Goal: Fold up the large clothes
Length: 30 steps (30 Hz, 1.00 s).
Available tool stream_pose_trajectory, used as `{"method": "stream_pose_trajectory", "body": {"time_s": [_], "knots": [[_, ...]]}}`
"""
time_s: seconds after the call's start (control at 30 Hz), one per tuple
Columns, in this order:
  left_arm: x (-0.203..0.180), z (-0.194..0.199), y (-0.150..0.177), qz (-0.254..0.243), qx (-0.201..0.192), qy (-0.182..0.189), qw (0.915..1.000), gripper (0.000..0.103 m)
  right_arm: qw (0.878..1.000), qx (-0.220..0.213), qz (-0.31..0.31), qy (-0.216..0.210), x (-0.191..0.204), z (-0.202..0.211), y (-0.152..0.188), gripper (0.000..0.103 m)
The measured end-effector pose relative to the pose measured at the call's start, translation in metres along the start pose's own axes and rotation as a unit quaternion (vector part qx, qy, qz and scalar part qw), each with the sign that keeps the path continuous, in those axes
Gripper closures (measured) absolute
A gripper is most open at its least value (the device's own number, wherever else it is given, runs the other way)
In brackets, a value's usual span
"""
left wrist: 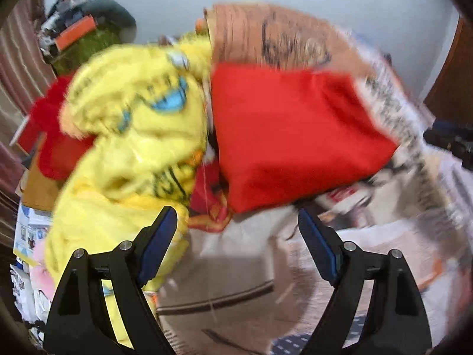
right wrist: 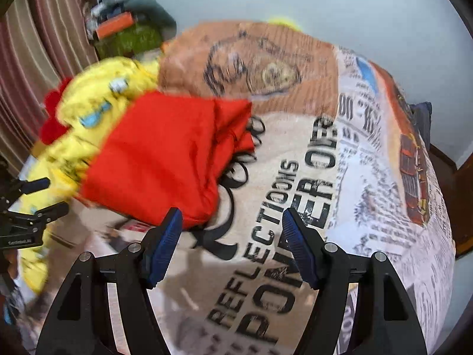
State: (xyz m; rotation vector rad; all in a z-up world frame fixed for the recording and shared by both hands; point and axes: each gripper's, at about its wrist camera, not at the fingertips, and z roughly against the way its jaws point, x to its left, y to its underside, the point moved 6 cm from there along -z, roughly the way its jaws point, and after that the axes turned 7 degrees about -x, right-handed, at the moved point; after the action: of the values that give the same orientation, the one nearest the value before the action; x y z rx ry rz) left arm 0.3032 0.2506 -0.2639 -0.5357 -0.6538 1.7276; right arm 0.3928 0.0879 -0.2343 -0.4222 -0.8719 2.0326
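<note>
Your left gripper [left wrist: 236,222] and right gripper [right wrist: 230,222] are both wide open, holding nothing. The folded red garment [right wrist: 165,159] lies beside the yellow garment [left wrist: 130,124].

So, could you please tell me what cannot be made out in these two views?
- Yellow garment: left wrist view, motion blur smears its black and blue print.
- Red garment: right wrist view, which kind of clothing it is; folded and blurred.
- Newspaper-print sheet: its small text is too fine, and the garments cover its left part.
- Clutter pile: items too small.
</note>
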Motion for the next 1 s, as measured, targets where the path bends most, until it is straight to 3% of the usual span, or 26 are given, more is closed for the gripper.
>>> {"method": "stream_pose_trajectory", "body": {"time_s": [0.1, 0.23, 0.33, 0.53, 0.77, 0.87, 0.97, 1.0], "knots": [[-0.003, 0.05, -0.022, 0.005, -0.054, 0.005, 0.9985, 0.019, 0.999, -0.042, -0.011, -0.02, 0.013, 0.041, -0.016, 0.037], [-0.017, 0.13, -0.054, 0.004, -0.144, 0.018, 0.9894, 0.019, 0.993, -0.107, -0.017, -0.043, 0.03, 0.099, -0.036, 0.037], [-0.028, 0.179, -0.071, 0.002, -0.203, 0.027, 0.9789, 0.019, 0.985, -0.16, -0.016, -0.059, 0.044, 0.147, -0.047, 0.037], [-0.054, 0.282, -0.075, -0.011, -0.319, 0.033, 0.947, 0.019, 0.959, -0.27, -0.012, -0.082, 0.068, 0.241, -0.052, 0.037], [-0.074, 0.349, -0.054, -0.021, -0.397, 0.017, 0.9174, 0.019, 0.93, -0.359, -0.005, -0.082, 0.086, 0.307, -0.037, 0.027], [-0.077, 0.363, -0.043, -0.013, -0.41, 0.019, 0.9117, 0.017, 0.924, -0.376, 0.004, -0.07, 0.092, 0.315, -0.032, 0.02], [-0.079, 0.368, -0.037, -0.01, -0.418, 0.007, 0.9084, 0.004, 0.921, -0.386, 0.011, -0.054, 0.096, 0.314, -0.029, 0.012], [-0.079, 0.369, -0.035, -0.009, -0.42, 0.002, 0.9076, 0.0, 0.92, -0.387, 0.011, -0.053, 0.097, 0.313, -0.028, 0.003]]}}
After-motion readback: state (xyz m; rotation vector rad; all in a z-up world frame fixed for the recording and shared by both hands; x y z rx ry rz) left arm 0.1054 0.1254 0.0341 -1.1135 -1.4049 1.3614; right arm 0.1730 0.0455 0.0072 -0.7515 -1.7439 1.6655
